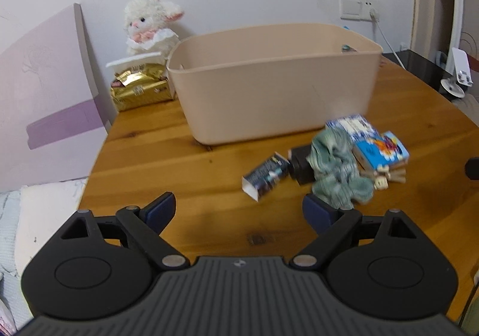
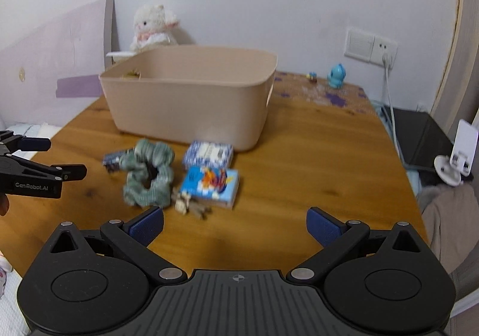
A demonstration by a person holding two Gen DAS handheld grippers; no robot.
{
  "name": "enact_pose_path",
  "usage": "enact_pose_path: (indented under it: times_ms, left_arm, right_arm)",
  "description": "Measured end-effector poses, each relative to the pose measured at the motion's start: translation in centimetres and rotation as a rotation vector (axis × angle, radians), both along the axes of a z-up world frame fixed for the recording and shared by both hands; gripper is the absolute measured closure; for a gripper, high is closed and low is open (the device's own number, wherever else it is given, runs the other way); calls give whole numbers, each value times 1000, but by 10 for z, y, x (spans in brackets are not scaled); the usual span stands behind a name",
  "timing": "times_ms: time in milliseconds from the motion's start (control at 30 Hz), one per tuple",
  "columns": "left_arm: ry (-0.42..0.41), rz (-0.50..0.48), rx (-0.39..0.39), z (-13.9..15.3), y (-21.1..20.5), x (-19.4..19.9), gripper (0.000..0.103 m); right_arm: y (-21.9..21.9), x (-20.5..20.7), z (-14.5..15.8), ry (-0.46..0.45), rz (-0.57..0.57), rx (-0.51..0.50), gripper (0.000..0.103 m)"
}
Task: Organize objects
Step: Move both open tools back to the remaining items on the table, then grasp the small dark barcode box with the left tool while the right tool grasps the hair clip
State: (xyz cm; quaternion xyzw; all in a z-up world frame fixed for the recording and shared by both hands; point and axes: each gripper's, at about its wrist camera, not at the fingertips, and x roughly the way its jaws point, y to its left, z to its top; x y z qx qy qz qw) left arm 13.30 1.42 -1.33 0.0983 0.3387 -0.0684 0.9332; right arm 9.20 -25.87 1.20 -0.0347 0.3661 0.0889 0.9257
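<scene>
A beige plastic bin (image 1: 269, 78) (image 2: 191, 96) stands on the wooden table (image 1: 167, 162) (image 2: 314, 162). In front of it lies a pile: a green scrunchie (image 1: 335, 168) (image 2: 149, 174), a dark small carton (image 1: 265, 176) (image 2: 115, 159), a black block (image 1: 301, 164), a blue-white box (image 1: 353, 125) (image 2: 208, 153), a bright blue box (image 1: 381, 152) (image 2: 211, 183) and a small wooden figure (image 1: 386, 177) (image 2: 188, 203). My left gripper (image 1: 238, 213) (image 2: 54, 156) is open and empty, near the pile's left. My right gripper (image 2: 235, 226) is open and empty, in front of the pile.
A white plush lamb (image 1: 151, 26) (image 2: 152, 26) and a gold packet (image 1: 139, 89) sit behind the bin at the left. A blue toy (image 2: 336, 76) and a wall socket with cable (image 2: 386, 57) are at the back right. A white stand (image 2: 456, 162) is off the table's right edge.
</scene>
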Motion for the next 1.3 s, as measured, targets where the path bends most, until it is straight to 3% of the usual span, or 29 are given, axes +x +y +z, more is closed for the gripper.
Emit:
enact_pose_path:
  times_ms: [333,667,800,1067,1200,1300]
  left_arm:
    - [13,-17,19,-34,4,6,11]
    - [-3,-38,16,-44,13,33,11]
    - [-4,-86,17,-46,16,45,11]
    - [-9,-184,20,-51,15,65,11]
    - [-9,-211,22,-51,10,71,11]
    - [-14,-224,18,-52,6,74,15]
  right_arm:
    - [12,9,-42,56,7,1,0]
    - [35,30,-67,48,37,-1,0]
    - [44,38,-77,48,43,-19,10]
    - [50,48,-79,7,47,-12,19]
    - [50,51,-77,-4,34,0,45]
    - [52,53,-76,2,42,-1,51]
